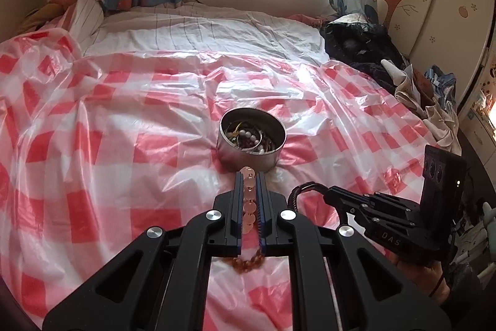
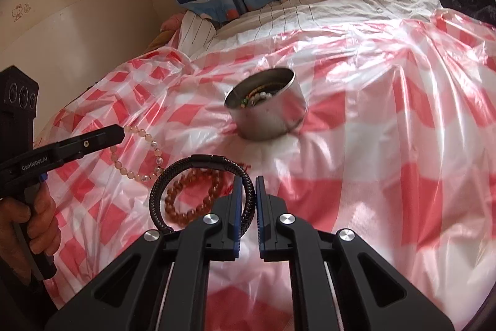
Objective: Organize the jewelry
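Pink bead bracelet (image 1: pixel 249 200) clamped between the left gripper (image 1: pixel 250 176) jaws, loop dangling below: light, floppy, beads slick, so grip across the strand. Black braided bracelet (image 2: pixel 248 191) pinched in the right gripper (image 2: pixel 248 180), stiffer, holds its shape. Amber bead bracelet (image 2: pixel 192 194) probably still lying on the sheet beneath. Tin (image 1: pixel 252 141) just ahead of the jaws.

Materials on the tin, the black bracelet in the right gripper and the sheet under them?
Tin: metal, likely steel, with a brushed, mirror-like wall reflecting the red checks.
Black bracelet: braided cord, leather or faux, matte, with a smooth black clasp.
Sheet: thin plastic film, glossy, translucent and crinkled.
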Demonstrator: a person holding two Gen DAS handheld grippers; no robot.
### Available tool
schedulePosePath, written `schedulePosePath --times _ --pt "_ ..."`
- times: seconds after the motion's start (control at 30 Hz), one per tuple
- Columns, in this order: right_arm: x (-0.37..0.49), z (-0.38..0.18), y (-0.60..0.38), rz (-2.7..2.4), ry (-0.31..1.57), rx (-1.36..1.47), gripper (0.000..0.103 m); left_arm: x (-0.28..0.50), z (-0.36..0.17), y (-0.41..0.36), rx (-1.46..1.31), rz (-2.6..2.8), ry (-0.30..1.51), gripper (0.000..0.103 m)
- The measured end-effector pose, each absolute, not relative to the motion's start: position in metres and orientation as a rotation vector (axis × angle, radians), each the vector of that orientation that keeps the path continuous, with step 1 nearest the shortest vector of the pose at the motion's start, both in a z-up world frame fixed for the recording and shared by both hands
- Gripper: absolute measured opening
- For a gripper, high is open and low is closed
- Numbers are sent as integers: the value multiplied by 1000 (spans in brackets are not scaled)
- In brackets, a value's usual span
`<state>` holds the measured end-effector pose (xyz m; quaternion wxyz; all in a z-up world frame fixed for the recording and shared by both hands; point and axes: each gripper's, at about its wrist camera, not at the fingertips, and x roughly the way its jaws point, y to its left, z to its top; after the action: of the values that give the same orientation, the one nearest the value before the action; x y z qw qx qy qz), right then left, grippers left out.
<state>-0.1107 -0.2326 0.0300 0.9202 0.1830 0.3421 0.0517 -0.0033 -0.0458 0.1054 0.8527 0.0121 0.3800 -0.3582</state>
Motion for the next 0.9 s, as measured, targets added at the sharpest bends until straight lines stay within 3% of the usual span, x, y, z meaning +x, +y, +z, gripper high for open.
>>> schedulePosePath --times 0.27,0.4,0.5,0.57,0.87,0.9 --pt "-82 55 -268 39 664 357 9 50 117 -112 -70 -849 804 7" --pt "-63 59 -279 15 661 328 9 90 79 -133 -77 -753 911 8" --pt "-46 59 -284 -5 668 300 9 107 52 -125 -64 -672 997 21" --pt "-35 58 -283 -7 673 277 9 108 54 -110 -69 -653 981 35" --pt "23 48 -246 -27 711 112 10 73 67 -55 30 -635 946 47" --pt "24 45 -247 -33 715 110 19 63 65 -53 54 -643 946 48"
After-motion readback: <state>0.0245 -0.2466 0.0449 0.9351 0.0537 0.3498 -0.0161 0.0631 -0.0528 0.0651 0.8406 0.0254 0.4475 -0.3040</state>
